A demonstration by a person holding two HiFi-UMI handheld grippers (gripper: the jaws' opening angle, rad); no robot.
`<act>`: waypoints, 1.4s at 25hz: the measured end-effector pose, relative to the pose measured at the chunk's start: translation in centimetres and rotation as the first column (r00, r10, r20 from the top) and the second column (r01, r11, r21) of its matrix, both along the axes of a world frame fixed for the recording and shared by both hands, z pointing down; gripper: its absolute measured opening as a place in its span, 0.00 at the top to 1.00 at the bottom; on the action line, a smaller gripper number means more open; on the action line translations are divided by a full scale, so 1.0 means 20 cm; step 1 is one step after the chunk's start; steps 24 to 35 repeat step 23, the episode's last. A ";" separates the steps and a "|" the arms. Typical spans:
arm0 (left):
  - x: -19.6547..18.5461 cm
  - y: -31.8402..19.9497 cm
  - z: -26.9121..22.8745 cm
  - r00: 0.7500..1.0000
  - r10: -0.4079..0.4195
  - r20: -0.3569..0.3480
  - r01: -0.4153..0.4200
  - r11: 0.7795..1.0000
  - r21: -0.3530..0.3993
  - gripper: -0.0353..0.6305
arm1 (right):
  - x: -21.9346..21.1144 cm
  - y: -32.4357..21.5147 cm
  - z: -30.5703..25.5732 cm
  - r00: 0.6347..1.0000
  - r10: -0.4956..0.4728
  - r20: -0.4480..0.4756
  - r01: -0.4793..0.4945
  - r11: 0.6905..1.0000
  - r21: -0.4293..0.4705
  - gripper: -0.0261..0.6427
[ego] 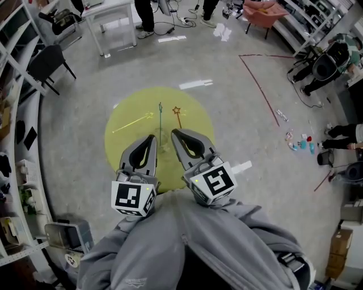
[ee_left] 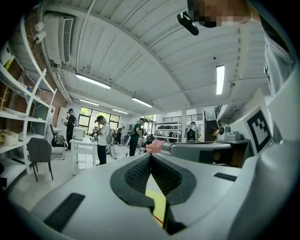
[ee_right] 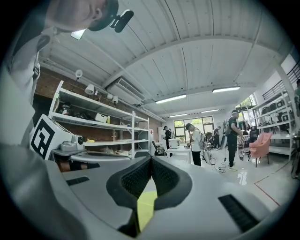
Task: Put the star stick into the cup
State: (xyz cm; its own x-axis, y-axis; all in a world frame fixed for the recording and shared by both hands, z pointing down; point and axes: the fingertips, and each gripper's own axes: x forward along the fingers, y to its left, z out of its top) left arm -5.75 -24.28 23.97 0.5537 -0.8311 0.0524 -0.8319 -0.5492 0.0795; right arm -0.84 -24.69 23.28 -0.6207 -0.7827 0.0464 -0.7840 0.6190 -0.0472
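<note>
A round yellow table (ego: 122, 144) stands below me. Three sticks lie on its far half: a yellow star stick (ego: 133, 122) at the left, a thin teal stick (ego: 160, 118) in the middle, and an orange star stick (ego: 178, 116) to the right. I cannot make out a cup. My left gripper (ego: 150, 137) and right gripper (ego: 174, 133) hover side by side over the table's near half, short of the sticks. Both are shut with nothing between the fingers. In the gripper views the left gripper (ee_left: 150, 155) and right gripper (ee_right: 151, 158) point level across the room, jaws pressed together.
A white table (ego: 113, 22) and several standing people are at the far end. A black chair (ego: 48, 62) and shelving (ego: 17, 170) line the left. A pink chair (ego: 264, 11), red floor tape (ego: 258, 85) and small bottles (ego: 300, 144) are on the right.
</note>
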 end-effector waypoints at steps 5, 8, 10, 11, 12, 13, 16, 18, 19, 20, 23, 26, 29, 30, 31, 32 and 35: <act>0.02 0.01 0.00 1.000 -0.001 0.003 0.001 1.000 -0.008 0.92 | 0.01 0.00 -0.01 1.000 -0.004 0.015 0.004 1.000 0.024 0.91; 0.02 0.01 0.01 1.000 -0.001 0.002 0.001 1.000 -0.008 0.92 | 0.01 0.01 0.03 1.000 -0.009 0.008 0.009 1.000 -0.008 0.91; 0.02 0.01 0.01 1.000 0.001 0.002 -0.001 1.000 -0.013 0.92 | 0.01 0.01 0.03 1.000 -0.014 0.009 0.014 1.000 -0.013 0.91; 0.03 0.01 0.02 1.000 0.003 0.002 -0.003 1.000 -0.015 0.92 | 0.01 0.01 0.03 1.000 -0.014 0.011 0.014 1.000 -0.014 0.91; 0.03 0.01 0.02 1.000 0.004 0.002 -0.004 1.000 -0.016 0.92 | 0.01 0.01 0.03 1.000 -0.013 0.014 0.013 1.000 -0.017 0.91; 0.03 0.01 0.02 1.000 0.004 0.002 -0.004 1.000 -0.015 0.92 | 0.01 0.00 0.03 1.000 -0.011 0.016 0.012 1.000 -0.020 0.91; 0.03 0.02 0.02 1.000 0.001 0.002 -0.001 1.000 -0.009 0.92 | 0.01 0.01 0.04 1.000 -0.016 0.015 0.017 1.000 -0.022 0.91; 0.02 0.02 0.02 1.000 -0.002 -0.001 0.002 1.000 -0.007 0.92 | 0.00 0.01 0.05 1.000 -0.017 0.018 0.018 1.000 -0.025 0.91; 0.02 0.02 0.01 1.000 -0.003 -0.006 0.003 1.000 -0.006 0.92 | 0.00 0.01 0.05 1.000 -0.016 0.020 0.016 1.000 -0.025 0.91; 0.02 0.02 0.00 1.000 -0.005 -0.010 0.005 1.000 -0.005 0.92 | 0.00 0.01 0.04 1.000 -0.015 0.021 0.016 1.000 -0.023 0.91; 0.01 0.02 0.00 1.000 -0.009 -0.009 0.009 1.000 -0.006 0.92 | -0.01 0.01 0.04 1.000 -0.022 0.020 0.022 1.000 -0.016 0.91; 0.01 0.02 0.00 1.000 -0.009 -0.009 0.009 1.000 -0.006 0.92 | -0.01 0.01 0.04 1.000 -0.022 0.020 0.022 1.000 -0.016 0.91; 0.01 0.02 0.00 1.000 -0.009 -0.009 0.009 1.000 -0.006 0.92 | -0.01 0.01 0.04 1.000 -0.022 0.020 0.022 1.000 -0.016 0.91; 0.01 0.02 0.00 1.000 -0.009 -0.009 0.009 1.000 -0.006 0.92 | -0.01 0.01 0.04 1.000 -0.022 0.020 0.022 1.000 -0.016 0.91; 0.01 0.02 0.00 1.000 -0.009 -0.009 0.009 1.000 -0.006 0.92 | -0.01 0.01 0.04 1.000 -0.022 0.020 0.022 1.000 -0.016 0.91; 0.01 0.02 0.00 1.000 -0.009 -0.009 0.009 1.000 -0.006 0.92 | -0.01 0.01 0.04 1.000 -0.022 0.020 0.022 1.000 -0.016 0.91; 0.01 0.02 0.00 1.000 -0.009 -0.009 0.009 1.000 -0.006 0.92 | -0.01 0.01 0.04 1.000 -0.022 0.020 0.022 1.000 -0.016 0.91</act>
